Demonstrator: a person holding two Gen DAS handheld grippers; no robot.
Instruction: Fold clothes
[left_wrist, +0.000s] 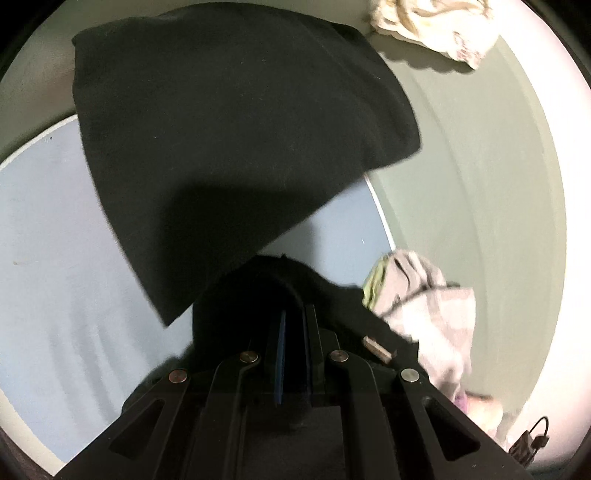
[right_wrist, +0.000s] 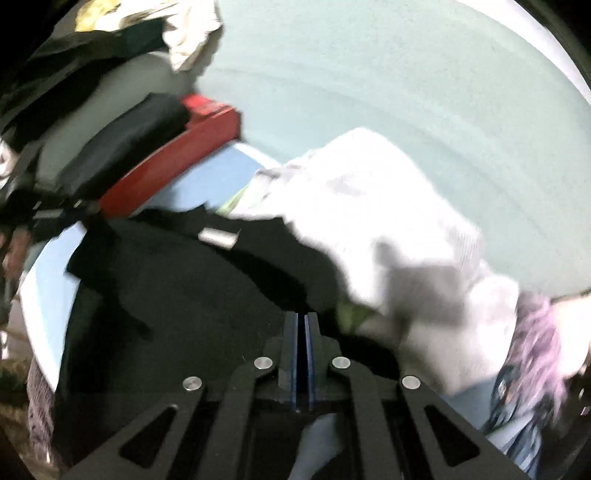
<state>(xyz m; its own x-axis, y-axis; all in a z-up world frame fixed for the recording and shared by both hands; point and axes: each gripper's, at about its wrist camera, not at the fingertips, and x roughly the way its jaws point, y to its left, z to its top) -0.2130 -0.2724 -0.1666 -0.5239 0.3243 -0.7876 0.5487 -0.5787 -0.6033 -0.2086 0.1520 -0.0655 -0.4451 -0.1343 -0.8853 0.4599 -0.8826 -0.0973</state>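
Pinching a black garment (left_wrist: 229, 122) with both tongs over a light blue mat (left_wrist: 55, 258)

The left gripper (left_wrist: 293, 314) has its fingers pressed together on a bunched edge of the black cloth, and the rest spreads out ahead of it across the mat, up and to the left. The right gripper (right_wrist: 304, 321) is clamped tight too, with the black fabric (right_wrist: 184, 288) lying around and left of its tips, though I can't tell for sure it's actually got any between them. Just right of both tongs sits a pale crumpled pile of clothes (right_wrist: 388, 221). Far ahead-left of the right one there's a red box (right_wrist: 177, 162), pretty blurry.
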